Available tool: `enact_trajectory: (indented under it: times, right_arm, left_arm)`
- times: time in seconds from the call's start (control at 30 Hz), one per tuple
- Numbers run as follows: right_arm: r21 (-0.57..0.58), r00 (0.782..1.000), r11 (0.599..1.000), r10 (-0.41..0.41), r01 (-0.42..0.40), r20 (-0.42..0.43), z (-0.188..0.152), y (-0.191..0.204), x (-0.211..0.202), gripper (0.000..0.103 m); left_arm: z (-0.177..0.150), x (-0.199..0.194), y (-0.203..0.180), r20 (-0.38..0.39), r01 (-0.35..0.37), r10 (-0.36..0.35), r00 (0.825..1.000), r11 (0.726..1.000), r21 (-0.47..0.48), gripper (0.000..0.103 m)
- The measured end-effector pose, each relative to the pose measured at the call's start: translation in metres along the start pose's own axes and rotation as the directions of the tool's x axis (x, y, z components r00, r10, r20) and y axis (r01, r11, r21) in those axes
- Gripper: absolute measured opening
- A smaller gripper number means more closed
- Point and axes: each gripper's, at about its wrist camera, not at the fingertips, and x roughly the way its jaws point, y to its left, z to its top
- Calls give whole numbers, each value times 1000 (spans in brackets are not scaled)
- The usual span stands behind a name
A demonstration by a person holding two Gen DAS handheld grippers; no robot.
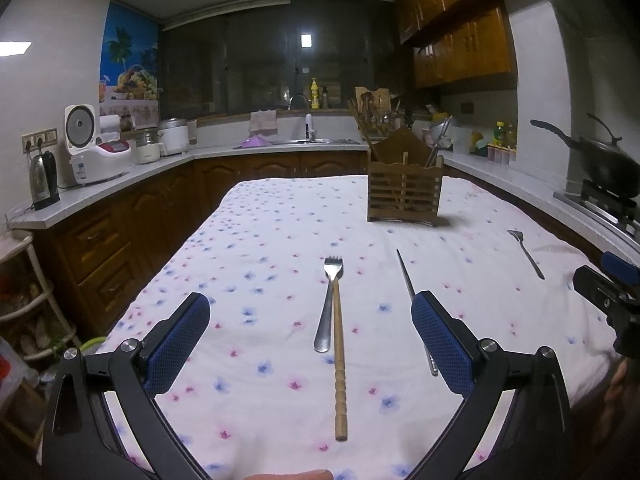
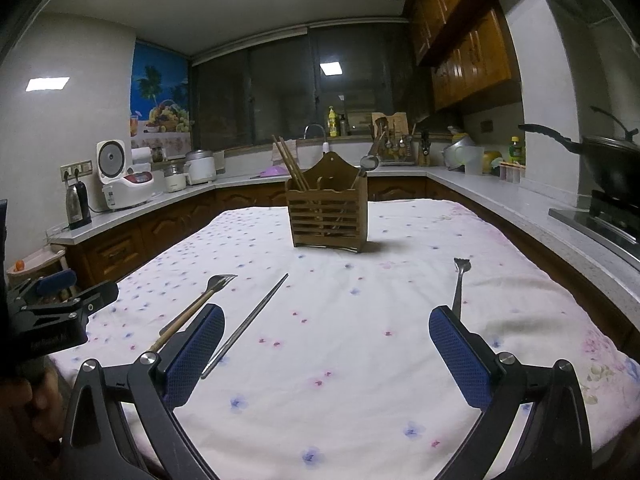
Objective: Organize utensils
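Note:
A wooden slatted utensil holder [image 1: 404,192] [image 2: 326,214] stands at the far side of the floral tablecloth, with wooden chopsticks [image 2: 290,164] and a ladle [image 2: 368,164] in it. On the cloth lie a large metal fork [image 1: 330,300] [image 2: 218,284] beside a wooden chopstick [image 1: 340,360], a metal chopstick [image 1: 408,280] [image 2: 248,322], and a small fork [image 1: 526,254] [image 2: 460,284]. My left gripper [image 1: 310,344] is open above the cloth, around the fork and wooden chopstick. My right gripper [image 2: 326,354] is open and empty, between the metal chopstick and the small fork.
The table [image 1: 260,240] is ringed by kitchen counters: a kettle [image 1: 44,180] and rice cookers [image 1: 100,152] at left, a sink [image 1: 308,140] at the back, a wok [image 1: 600,160] on the stove at right. The right gripper's body [image 1: 608,300] shows at the left view's right edge.

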Motion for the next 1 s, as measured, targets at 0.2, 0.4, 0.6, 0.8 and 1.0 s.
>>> enact_trajectory:
  times: [0.2, 0.4, 0.6, 0.8, 1.0]
  right_arm:
    - [-1, 1000, 1000, 2, -2, 0, 0, 1, 0, 103]
    - [-1, 1000, 1000, 1, -1, 1, 0, 2, 0, 103]
    - [-2, 1000, 1000, 10, -10, 9, 0, 4, 0, 103]
    - [-3, 1000, 1000, 12, -12, 10, 0, 3, 0, 103]
    - [-6, 1000, 1000, 14, -14, 17, 2, 4, 0, 103]
  left_arm:
    - [0, 0, 1, 0, -1, 1, 1000, 1000, 0, 103]
    - [1, 0, 1, 2, 0, 0, 1000, 1000, 0, 103]
    - [4, -5, 3, 21, -2, 2, 1000, 1000, -2, 103]
    - [7, -8, 2, 32, -5, 5, 999, 1000, 3, 103]
    - [6, -8, 1, 32, -4, 4, 999, 1000, 3, 103]
